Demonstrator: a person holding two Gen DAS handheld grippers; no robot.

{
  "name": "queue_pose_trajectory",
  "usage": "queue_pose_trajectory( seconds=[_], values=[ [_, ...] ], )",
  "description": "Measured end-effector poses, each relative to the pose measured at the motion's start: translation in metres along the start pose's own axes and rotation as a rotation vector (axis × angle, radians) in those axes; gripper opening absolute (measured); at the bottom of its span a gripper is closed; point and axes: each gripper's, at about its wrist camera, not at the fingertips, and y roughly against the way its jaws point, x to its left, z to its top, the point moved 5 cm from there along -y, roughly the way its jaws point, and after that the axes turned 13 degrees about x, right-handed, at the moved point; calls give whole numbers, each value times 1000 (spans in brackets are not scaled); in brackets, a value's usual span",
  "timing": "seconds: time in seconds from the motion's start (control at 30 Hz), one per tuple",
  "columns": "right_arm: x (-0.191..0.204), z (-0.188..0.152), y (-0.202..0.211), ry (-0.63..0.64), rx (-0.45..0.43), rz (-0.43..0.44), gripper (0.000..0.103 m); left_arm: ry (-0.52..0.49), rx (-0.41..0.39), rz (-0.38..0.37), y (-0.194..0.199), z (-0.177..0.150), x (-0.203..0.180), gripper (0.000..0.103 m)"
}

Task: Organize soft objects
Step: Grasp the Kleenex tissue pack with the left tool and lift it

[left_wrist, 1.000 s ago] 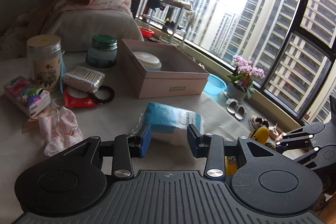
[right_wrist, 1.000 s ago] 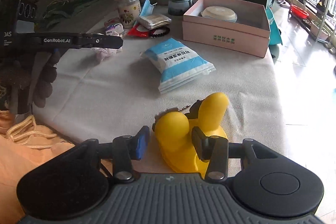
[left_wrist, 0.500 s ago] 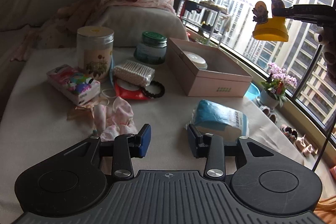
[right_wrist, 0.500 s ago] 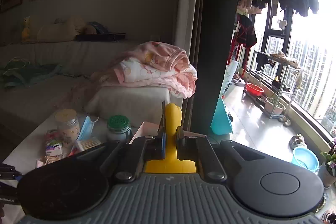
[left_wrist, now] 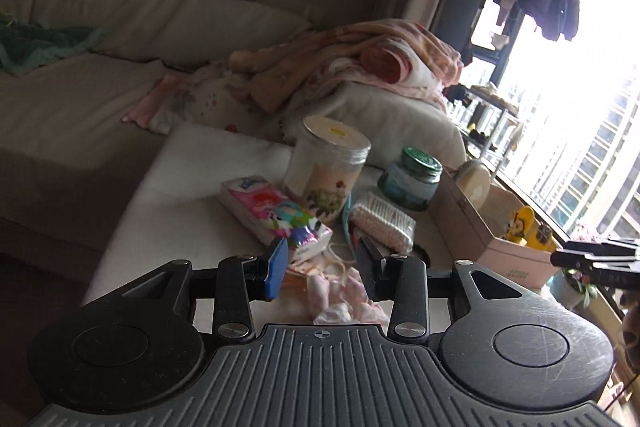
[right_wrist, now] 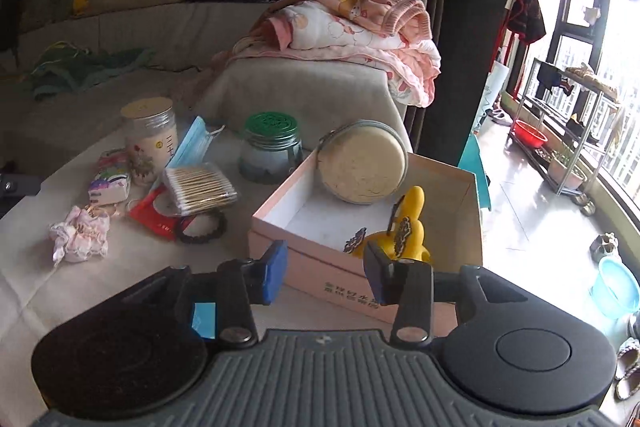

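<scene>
With the right gripper [right_wrist: 325,269] jaws opening over the pink box [right_wrist: 320,277] and the yellow toy [right_wrist: 404,233] released inside, the crumpled pink cloth [left_wrist: 344,297] is best approached squarely by the left gripper [left_wrist: 322,267], whose jaws stand apart and empty.

R gripper [right_wrist: 325,273] opening; L gripper [left_wrist: 323,275] open.

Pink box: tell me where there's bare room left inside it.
In the pink box, the white floor along the left wall is bare, between the round cream pouch at the back and the yellow toy at the front right. That front right corner is crowded.
</scene>
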Motion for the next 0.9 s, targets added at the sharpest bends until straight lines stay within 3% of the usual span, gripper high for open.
queue_pose_trajectory(
  seconds=[0.1,0.17,0.27,0.33,0.47,0.5,0.6,0.67,0.73,0.8,0.9],
  values=[
    [29,-7,5,40,-18,82,58,33,37,25,-9,6,9,42],
    [48,-7,2,44,-26,139,58,32,89,6,-23,5,8,42],
    [77,-5,-7,98,-17,212,58,9,175,-79,-40,-5,-4,42],
    [93,-3,-11,135,-27,216,58,-5,168,-98,-44,-1,-8,42],
    [106,1,-21,162,-14,247,58,75,87,11,-56,37,6,42],
    [106,1,-25,158,-6,248,58,55,84,34,-62,46,4,42],
    [103,-3,-38,116,29,230,58,-106,110,120,-86,57,-20,42],
    [99,-6,-44,88,49,223,58,-286,110,224,-104,52,-41,43],
    [96,-10,-48,73,60,229,58,-400,138,293,-119,41,-51,45],
    [96,-13,-50,70,61,229,58,-469,169,346,-125,28,-50,46],
    [97,-17,-50,86,44,209,58,-485,155,420,-108,22,-32,46]
  ],
)
